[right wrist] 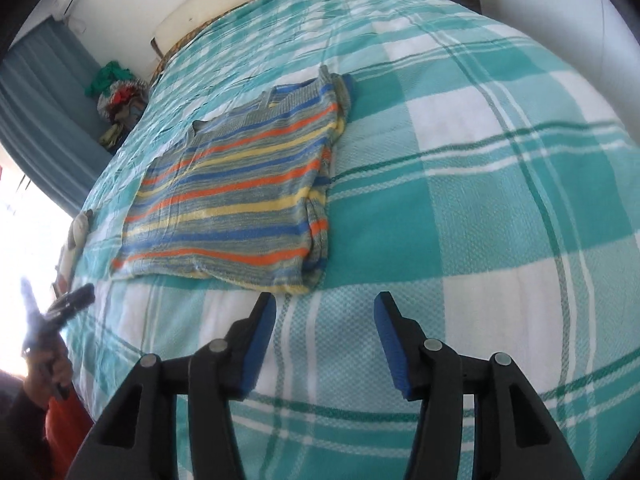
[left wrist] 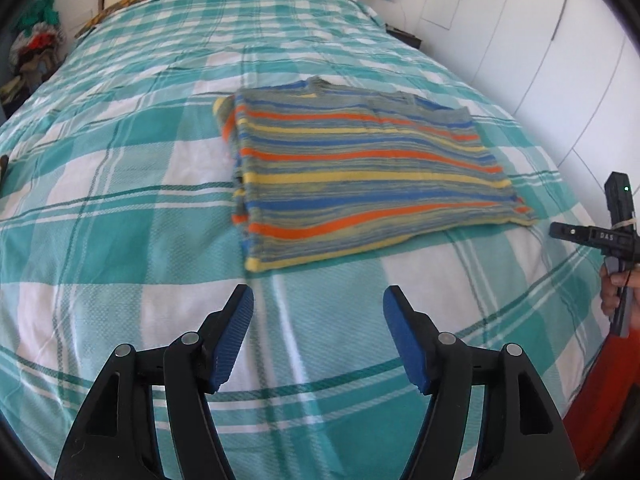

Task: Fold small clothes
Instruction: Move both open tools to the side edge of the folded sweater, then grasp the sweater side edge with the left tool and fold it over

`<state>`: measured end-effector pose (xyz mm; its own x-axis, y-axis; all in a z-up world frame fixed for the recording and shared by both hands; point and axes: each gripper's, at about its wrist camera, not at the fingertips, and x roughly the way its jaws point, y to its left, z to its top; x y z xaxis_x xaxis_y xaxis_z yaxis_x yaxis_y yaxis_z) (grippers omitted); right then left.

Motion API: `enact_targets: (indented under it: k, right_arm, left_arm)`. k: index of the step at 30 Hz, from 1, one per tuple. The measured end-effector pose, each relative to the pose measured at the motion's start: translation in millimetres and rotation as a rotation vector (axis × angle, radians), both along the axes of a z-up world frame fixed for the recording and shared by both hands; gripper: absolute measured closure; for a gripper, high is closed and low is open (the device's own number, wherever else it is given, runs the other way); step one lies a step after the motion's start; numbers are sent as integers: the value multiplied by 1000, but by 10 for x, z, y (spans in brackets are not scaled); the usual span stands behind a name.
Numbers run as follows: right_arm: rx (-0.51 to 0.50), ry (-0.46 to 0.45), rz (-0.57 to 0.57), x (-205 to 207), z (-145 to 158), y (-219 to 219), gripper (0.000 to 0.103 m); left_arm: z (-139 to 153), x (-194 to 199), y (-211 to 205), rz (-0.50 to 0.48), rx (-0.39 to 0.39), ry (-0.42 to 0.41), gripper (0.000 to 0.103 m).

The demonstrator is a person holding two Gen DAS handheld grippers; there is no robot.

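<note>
One bed (left wrist: pixel 120 208), teal-and-white checked cover. One striped sweater (left wrist: pixel 360 168), folded flat at mid-bed, beyond both tongs and touching neither. Two tongs: left tongs (left wrist: pixel 318 300) parted wide, empty; right tongs (right wrist: pixel 325 306) parted, empty, over bare cover near the sweater's hem.

The only lettering, small white characters on the right tongs (left wrist: pixel 604 236), is too blurred to read.

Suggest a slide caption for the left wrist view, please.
Open left gripper hovers before folded striped shirt on checked bedspread.
</note>
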<state>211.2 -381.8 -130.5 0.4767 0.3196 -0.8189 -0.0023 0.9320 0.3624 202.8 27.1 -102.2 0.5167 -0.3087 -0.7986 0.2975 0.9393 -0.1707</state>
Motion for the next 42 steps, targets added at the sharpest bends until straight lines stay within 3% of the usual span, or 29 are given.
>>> enact_targets:
  k: [6,10,13,17,19,20,21,23,28,30,31,32,37,42]
  right_arm:
    - [32,-28,-32,-205,-31,3,52]
    - [9,-49,-10,1,89,-83,52]
    - [0,-79,14,337,245,-169,50]
    - [12,-101,57,900,340,-261,42]
    - [18,-88,98,1215,286,-275,42]
    - [20,-79,109,1370,241,-277,42]
    - [34,-66,119,1514,184,-281,42]
    - [63,-49,114,1773,62,-280,42]
    - [198,26,39,2304,-284,-249,42]
    - [256,26,-24,2400,-350,-284,63]
    - [278,29,-28,2433,-348,-276,96]
    - [269,39,-17,2461,-323,-239,95]
    - [111,-73,61,2390,366,166,95]
    - [101,-144,168,2502,979,1004,95]
  left_arm:
    - [36,-329,-1186,-334,128,-104,28]
    - [62,-336,-2043,-542,148,-202,28]
    - [33,-120,-2510,-547,140,-230,27]
    - [-232,358,-2870,-476,97,-122,28]
    - [-348,486,-2951,-465,95,-93,41]
    - [-374,527,-2966,-463,91,-89,61]
    - [-380,560,-2962,-459,78,-87,77]
    - [-363,625,-2927,-436,36,-73,93]
    - [-306,668,-2787,-402,-62,-46,97]
    - [-248,639,-2701,-386,-106,-43,98]
    - [-203,626,-2622,-374,-132,-40,98]
    - [-142,617,-2519,-359,-161,-39,98]
    - [273,587,-1695,-211,-315,-55,98]
    - [430,504,-609,16,-428,-47,98]
